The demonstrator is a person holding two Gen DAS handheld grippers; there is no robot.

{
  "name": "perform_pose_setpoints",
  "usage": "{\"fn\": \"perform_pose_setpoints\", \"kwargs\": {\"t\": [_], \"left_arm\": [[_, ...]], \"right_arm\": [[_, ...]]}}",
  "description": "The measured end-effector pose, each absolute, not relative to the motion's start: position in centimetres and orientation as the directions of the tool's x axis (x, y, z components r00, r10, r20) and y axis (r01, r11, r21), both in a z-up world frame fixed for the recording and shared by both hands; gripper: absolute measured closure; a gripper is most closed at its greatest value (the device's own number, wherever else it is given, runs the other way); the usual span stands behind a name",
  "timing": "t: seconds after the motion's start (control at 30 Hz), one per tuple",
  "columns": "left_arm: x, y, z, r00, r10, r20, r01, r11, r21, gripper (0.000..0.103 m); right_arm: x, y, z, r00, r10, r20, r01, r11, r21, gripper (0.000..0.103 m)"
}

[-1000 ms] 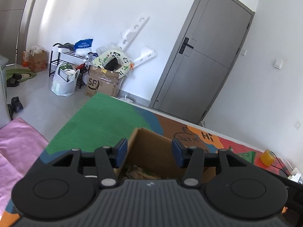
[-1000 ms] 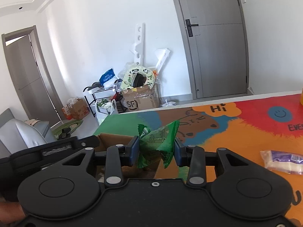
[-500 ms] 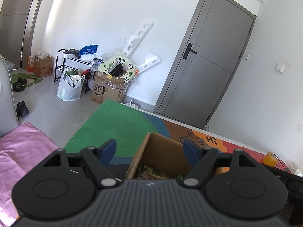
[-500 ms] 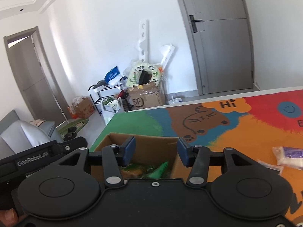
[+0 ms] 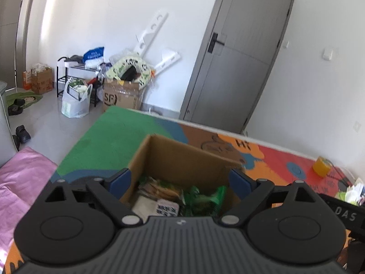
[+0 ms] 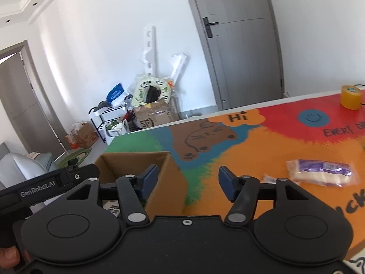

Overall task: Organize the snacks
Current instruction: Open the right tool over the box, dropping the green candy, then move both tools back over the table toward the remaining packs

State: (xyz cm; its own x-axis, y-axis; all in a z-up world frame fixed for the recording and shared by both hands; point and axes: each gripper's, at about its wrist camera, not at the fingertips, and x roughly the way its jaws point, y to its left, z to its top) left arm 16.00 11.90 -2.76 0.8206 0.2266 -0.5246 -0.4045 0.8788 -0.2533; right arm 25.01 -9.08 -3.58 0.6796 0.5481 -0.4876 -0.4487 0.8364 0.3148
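One cardboard box (image 5: 182, 157) is sitting on the colorful mat (image 6: 262, 150). At least three snack packs are lying inside it, one of them a green pack (image 5: 205, 202). One purple snack bag (image 6: 321, 172) and one small wrapper (image 6: 269, 179) are lying outside on the mat. One roll of yellow tape (image 6: 350, 97) is standing at the far edge. Two grippers are showing.

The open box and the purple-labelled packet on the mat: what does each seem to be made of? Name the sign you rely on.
Box: apparently corrugated cardboard, matte brown, with thin raw-cut top edges and a folded corner. Purple-labelled packet: probably thin clear plastic film, glossy, since pale contents show through it around the printed purple band.
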Motion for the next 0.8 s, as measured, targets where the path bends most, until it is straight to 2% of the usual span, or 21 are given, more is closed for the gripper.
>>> {"fn": "perform_pose_setpoints", "kwargs": {"t": [0.3, 0.37, 0.53, 0.8], "left_arm": [[16.9, 8.8, -3.0, 0.802, 0.204, -0.562, -0.372, 0.906, -0.203, 0.008], [17.3, 8.3, -3.1, 0.792, 0.193, -0.579, -0.361, 0.913, -0.189, 0.008], [17.8, 6.5, -3.4, 0.781, 0.17, -0.6, -0.34, 0.923, -0.181, 0.008], [19.0, 3.1, -3.0, 0.788, 0.159, -0.595, -0.308, 0.938, -0.157, 0.008]], "right_arm": [[25.4, -12.3, -4.3, 0.682, 0.526, -0.508, -0.406, 0.85, 0.335, 0.032], [25.5, -13.1, -4.3, 0.686, 0.524, -0.505, -0.398, 0.851, 0.342, 0.026], [25.5, -15.1, -4.8, 0.693, 0.511, -0.509, -0.373, 0.858, 0.353, 0.018], [25.7, -19.3, -5.8, 0.702, 0.496, -0.511, -0.33, 0.863, 0.383, 0.016]]}}
